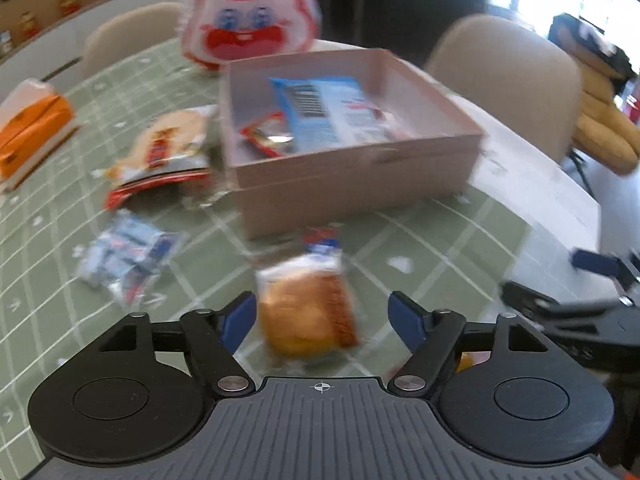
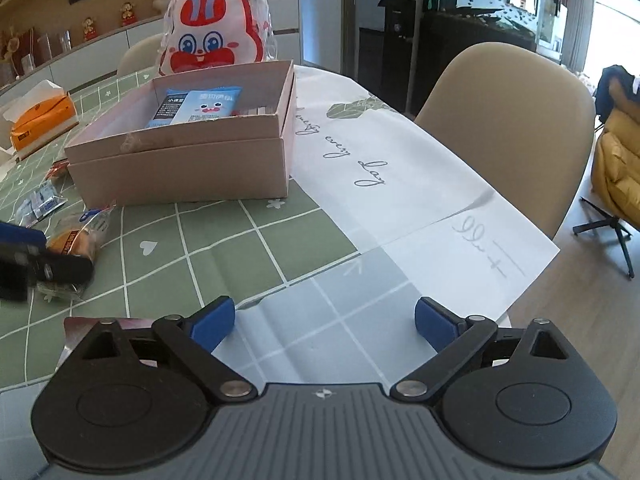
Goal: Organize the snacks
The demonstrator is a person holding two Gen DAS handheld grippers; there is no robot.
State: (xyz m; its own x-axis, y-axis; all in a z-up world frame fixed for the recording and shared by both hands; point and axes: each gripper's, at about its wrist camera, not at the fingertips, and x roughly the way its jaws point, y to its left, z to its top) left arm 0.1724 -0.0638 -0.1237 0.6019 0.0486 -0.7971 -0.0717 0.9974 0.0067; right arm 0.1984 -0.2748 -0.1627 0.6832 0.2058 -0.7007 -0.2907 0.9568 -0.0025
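Note:
A pink cardboard box stands on the table and holds a blue snack packet and a small red packet. A wrapped bread bun lies on the green cloth between the open jaws of my left gripper, which shows in the right wrist view around the bun. A red-and-orange snack bag and a clear packet of blue sweets lie left of the box. My right gripper is open and empty over the cloth.
A rabbit-shaped bag stands behind the box. An orange tissue pack sits far left. Beige chairs stand at the table's far and right sides. The table edge runs along the right.

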